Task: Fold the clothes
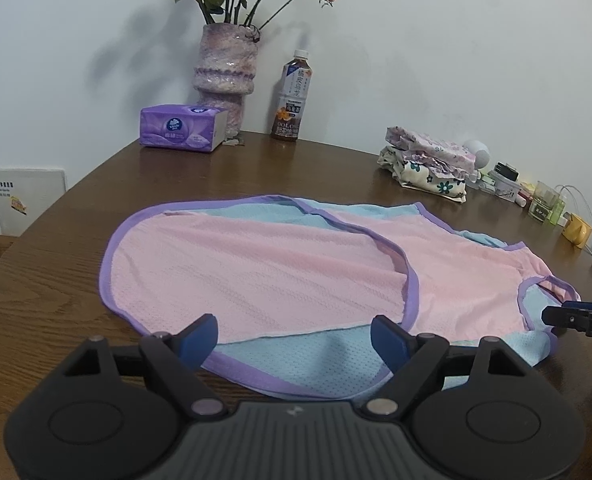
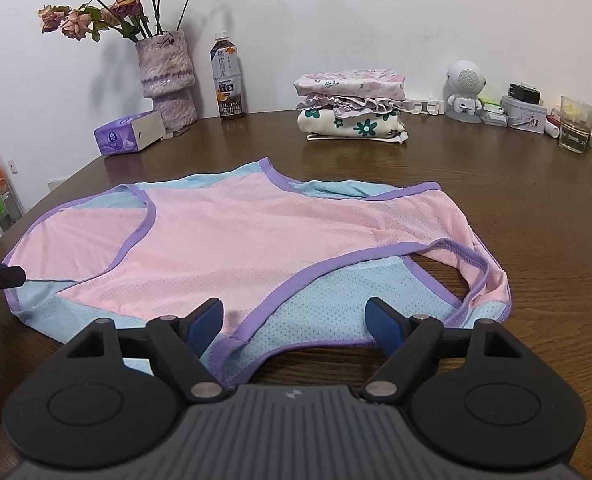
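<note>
A pink and light-blue mesh vest (image 1: 264,264) with purple trim lies spread on the brown wooden table (image 1: 56,280), one side flap folded over its middle. My left gripper (image 1: 296,334) is open at the vest's near blue hem, with nothing between its blue pads. In the right wrist view the same vest (image 2: 248,240) fills the centre. My right gripper (image 2: 294,326) is open too, over the near purple-edged hem by the armhole strap (image 2: 475,276). Each gripper's tip shows at the edge of the other's view, the right gripper (image 1: 575,318) and the left gripper (image 2: 0,278).
A stack of folded floral clothes (image 2: 351,104) sits at the back. A vase of dried roses (image 2: 168,76), a tea bottle (image 2: 228,80) and a purple tissue box (image 2: 128,134) stand against the wall. A small white speaker figure (image 2: 465,88), tins and jars (image 2: 575,128) crowd the back right.
</note>
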`<state>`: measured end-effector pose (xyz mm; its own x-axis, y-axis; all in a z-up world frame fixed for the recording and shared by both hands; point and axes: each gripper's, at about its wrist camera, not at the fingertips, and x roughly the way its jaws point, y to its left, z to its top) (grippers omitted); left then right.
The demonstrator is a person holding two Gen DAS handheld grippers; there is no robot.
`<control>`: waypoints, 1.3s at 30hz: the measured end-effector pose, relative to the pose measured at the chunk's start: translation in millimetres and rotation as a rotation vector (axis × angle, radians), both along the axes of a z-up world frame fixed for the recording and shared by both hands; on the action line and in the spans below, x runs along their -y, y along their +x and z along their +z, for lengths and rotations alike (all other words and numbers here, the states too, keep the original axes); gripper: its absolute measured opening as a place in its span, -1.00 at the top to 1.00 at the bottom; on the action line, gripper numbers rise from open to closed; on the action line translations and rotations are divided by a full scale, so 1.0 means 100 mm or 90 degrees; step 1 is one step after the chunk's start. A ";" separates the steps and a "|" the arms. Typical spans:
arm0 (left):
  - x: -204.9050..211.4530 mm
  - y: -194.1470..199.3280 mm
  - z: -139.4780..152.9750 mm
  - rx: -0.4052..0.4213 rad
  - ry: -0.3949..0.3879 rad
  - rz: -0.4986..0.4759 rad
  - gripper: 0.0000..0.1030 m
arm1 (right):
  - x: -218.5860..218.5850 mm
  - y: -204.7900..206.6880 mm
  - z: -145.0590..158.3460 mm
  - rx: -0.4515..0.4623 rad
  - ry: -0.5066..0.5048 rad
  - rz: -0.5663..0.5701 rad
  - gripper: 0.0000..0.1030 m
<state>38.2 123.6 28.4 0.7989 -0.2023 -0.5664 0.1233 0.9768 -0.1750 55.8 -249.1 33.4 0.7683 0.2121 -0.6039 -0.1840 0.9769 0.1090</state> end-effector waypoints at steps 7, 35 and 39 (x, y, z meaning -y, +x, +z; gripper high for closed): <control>0.01 0.02 -0.02 -0.004 -0.002 0.002 -0.60 | 0.00 0.01 -0.01 -0.003 0.001 0.001 -0.55; 0.05 0.03 -0.01 -0.002 0.010 -0.008 -0.60 | 0.02 0.02 -0.02 0.002 -0.003 0.011 -0.55; 0.03 0.03 0.02 0.002 0.020 -0.014 -0.54 | 0.04 0.02 0.00 0.006 -0.003 0.013 -0.54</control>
